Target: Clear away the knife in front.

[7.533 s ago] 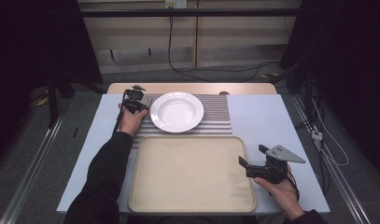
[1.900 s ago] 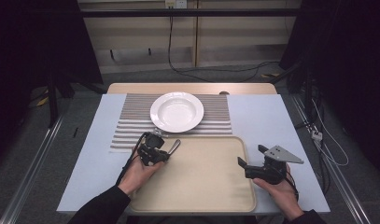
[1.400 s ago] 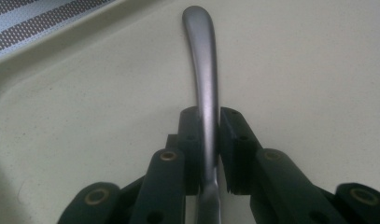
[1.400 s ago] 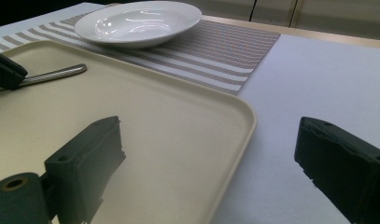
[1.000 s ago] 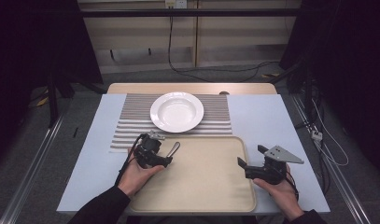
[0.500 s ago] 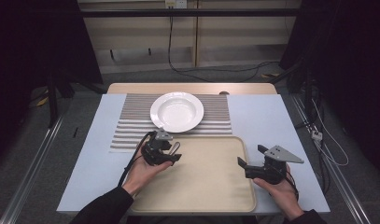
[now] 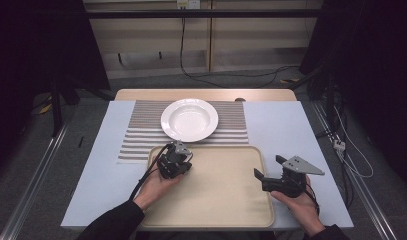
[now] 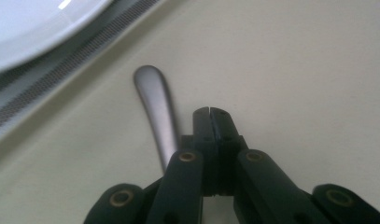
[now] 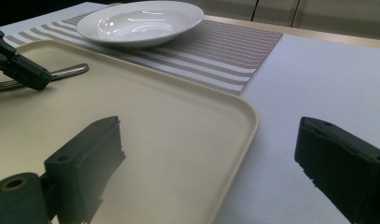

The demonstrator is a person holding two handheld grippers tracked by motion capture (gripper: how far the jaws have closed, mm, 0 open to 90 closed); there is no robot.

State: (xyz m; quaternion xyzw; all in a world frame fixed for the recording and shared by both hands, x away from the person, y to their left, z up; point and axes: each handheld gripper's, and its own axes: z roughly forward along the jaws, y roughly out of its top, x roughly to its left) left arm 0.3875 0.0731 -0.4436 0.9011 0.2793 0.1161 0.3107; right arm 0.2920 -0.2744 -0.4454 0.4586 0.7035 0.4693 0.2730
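While the slim brushed-metal utensil handle (image 8: 158, 114) lay flat on the cream rectangular plastic tray (image 7: 226, 200), it ran beside and under the left hand-held gripper (image 8: 210, 112), whose black jaws were pressed together with nothing visibly between them; the handle's rounded end reached just past their tips, its other end hidden beneath the hand-held gripper. Just ahead of those tips, beyond the tray's rim, the round white ceramic plate (image 7: 189, 119) sat on a grey-striped woven placemat (image 7: 141, 142). Well apart, the right hand-held gripper (image 7: 271, 170) hung over the tray's edge, jaws spread wide and empty, above the pale bench (image 7: 286, 125).
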